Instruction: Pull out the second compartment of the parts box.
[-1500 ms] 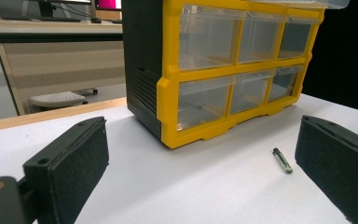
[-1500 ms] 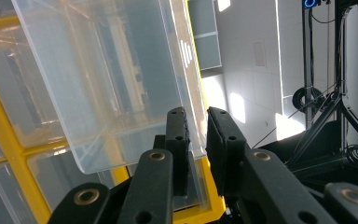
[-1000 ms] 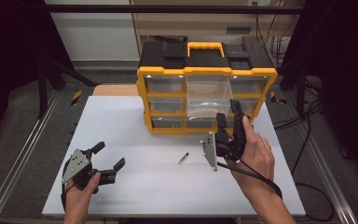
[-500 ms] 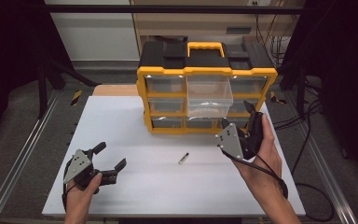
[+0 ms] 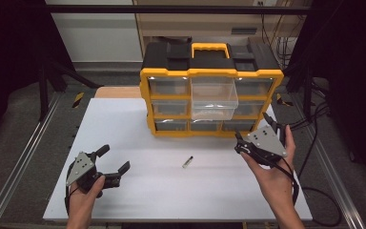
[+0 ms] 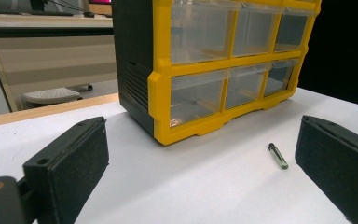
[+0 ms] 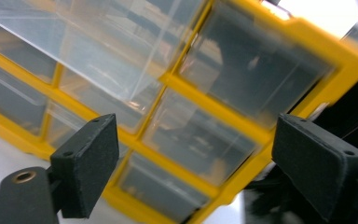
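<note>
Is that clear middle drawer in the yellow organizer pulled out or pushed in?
Pulled out: the clear top-middle drawer juts forward of the yellow-and-black organizer's front, and looks empty.

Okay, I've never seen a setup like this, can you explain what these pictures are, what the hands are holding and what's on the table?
A person sits at a white table and holds a hand-worked tool in each hand: the left gripper and the right gripper. Each has two black jaws. Both stand open with nothing between them; the right one's jaws have just been opening.

The high view looks down from above the person. The other two pictures come from small cameras riding on the grippers, looking out along their jaws.

On the table stands a yellow and black drawer cabinet with clear drawers. Its top middle drawer is pulled out. In front of it lies a small thin cylinder, also seen in the left gripper view. The right gripper view faces the cabinet's drawers, somewhat blurred.
</note>
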